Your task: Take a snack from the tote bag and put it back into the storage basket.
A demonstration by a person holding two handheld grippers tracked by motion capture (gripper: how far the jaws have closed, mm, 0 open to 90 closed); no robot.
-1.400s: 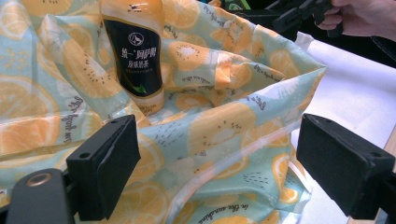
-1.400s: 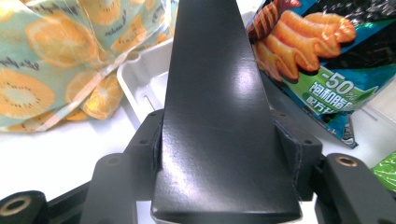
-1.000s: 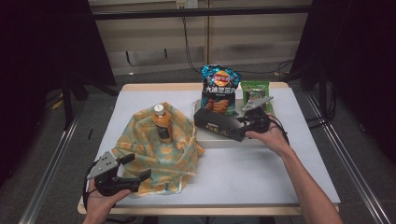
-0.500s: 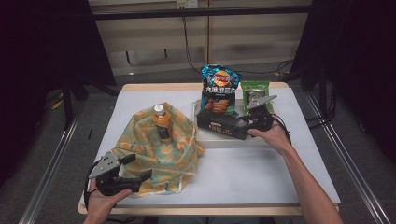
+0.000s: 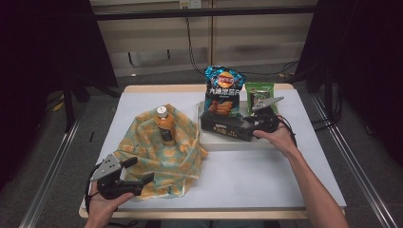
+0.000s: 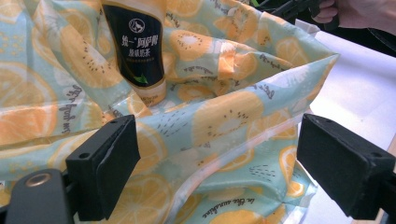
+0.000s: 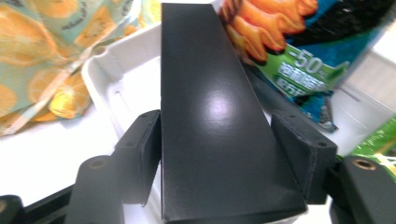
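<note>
The black box [image 5: 227, 127] lies in the white tray [image 5: 223, 144] right of centre in the high view, its long axis running left to right across the frame, slightly downhill toward the right, with its right end between the jaws of the right gripper [image 5: 254, 124]. In the right gripper view the box [image 7: 215, 121] runs straight away from the camera, its near end at the bottom centre and its far end narrowing toward the top edge.

The right gripper's [image 7: 229, 154] jaws have just been opening: the box is between them, the left pad looks to be touching its side or barely off it, and a sliver of gap shows at the right pad. Across the earlier high views the box has hardly shifted in the tray. I read this as a let-go or a regrip, so the box rests on the tray rather than hanging in a firm pinch.

Behind it, toward the top of the frame, stand a blue chip bag [image 5: 223, 88] and a green packet [image 5: 259, 92]. Left of the tray sits the orange-patterned cloth bag [image 5: 164, 152] with a bottle [image 5: 164, 124] upright inside. At the lower left, the left gripper [image 5: 135, 173] is spread wide; its view shows the bag's fabric [image 6: 224, 126] between the pads, not pinched.
</note>
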